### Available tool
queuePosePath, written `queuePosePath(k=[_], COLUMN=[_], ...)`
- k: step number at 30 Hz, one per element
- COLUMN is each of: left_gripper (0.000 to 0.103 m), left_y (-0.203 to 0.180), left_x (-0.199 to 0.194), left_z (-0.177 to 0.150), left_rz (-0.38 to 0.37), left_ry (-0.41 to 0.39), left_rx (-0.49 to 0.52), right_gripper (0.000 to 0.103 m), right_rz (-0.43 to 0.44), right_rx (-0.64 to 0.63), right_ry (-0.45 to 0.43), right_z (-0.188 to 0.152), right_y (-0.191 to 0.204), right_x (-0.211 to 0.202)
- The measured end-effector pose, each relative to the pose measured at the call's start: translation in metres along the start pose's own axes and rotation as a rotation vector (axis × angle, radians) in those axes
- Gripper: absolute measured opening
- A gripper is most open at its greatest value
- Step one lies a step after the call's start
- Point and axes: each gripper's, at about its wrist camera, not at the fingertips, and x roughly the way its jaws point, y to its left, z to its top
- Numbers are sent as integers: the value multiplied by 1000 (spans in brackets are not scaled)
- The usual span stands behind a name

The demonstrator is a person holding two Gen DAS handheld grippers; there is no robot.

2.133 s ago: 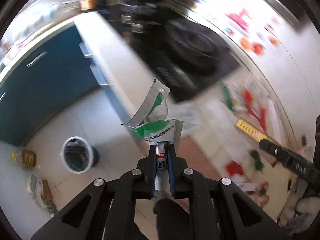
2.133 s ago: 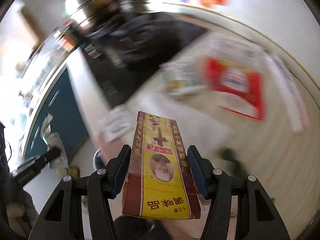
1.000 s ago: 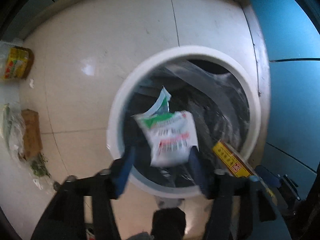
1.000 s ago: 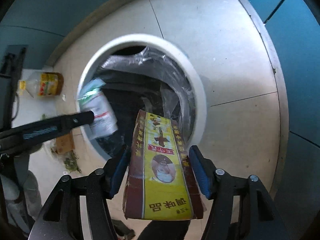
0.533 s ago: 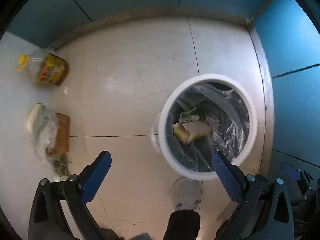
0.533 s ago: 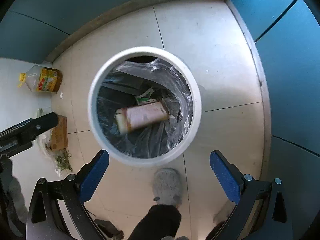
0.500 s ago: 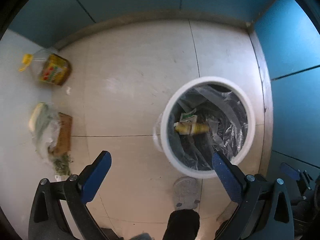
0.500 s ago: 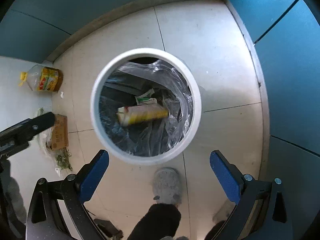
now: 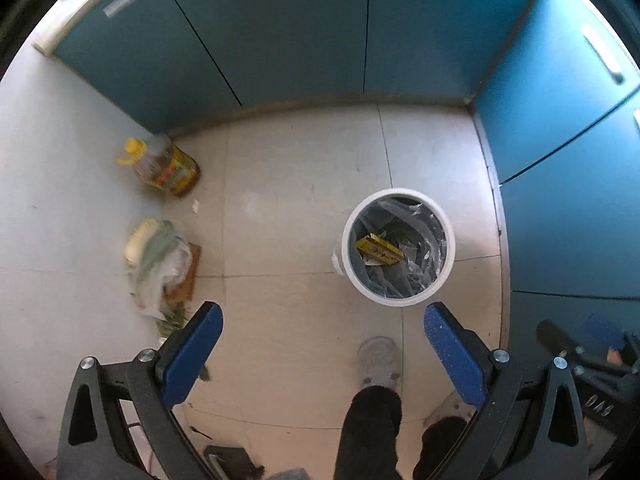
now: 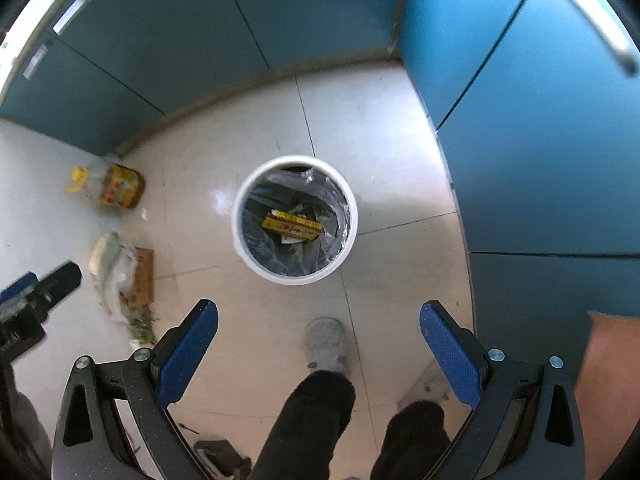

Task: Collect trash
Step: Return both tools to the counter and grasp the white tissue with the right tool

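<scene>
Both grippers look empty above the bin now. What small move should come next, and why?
Probably lift both away toward more trash: the left gripper and right gripper are open and empty, and the yellow box already lies inside the white bin.

A: Where does the left wrist view look from?
B: High above the floor, facing down; the bin (image 9: pixel 399 246) sits right of centre, well below.
A: And the right wrist view?
B: Also high, facing down, bin (image 10: pixel 295 219) near centre. Both share the bin, bottle (image 9: pixel 167 168) and cabinets (image 9: pixel 280 28).
</scene>
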Motion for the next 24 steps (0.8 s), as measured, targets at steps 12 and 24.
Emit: queuePosePath(k=[12, 24], left_gripper=[103, 103], left_y=[-34, -311], left_x=[-179, -279], left_z=[-29, -18], left_rz=[25, -255], left_ry=[-161, -224], left_rx=[30, 380], right_gripper=[102, 102], right_rz=[144, -2], right_rx=[99, 507], right_ry=[-208, -378], right_z=[-44, -113], right_y=[-61, -328], right_x=[-225, -357])
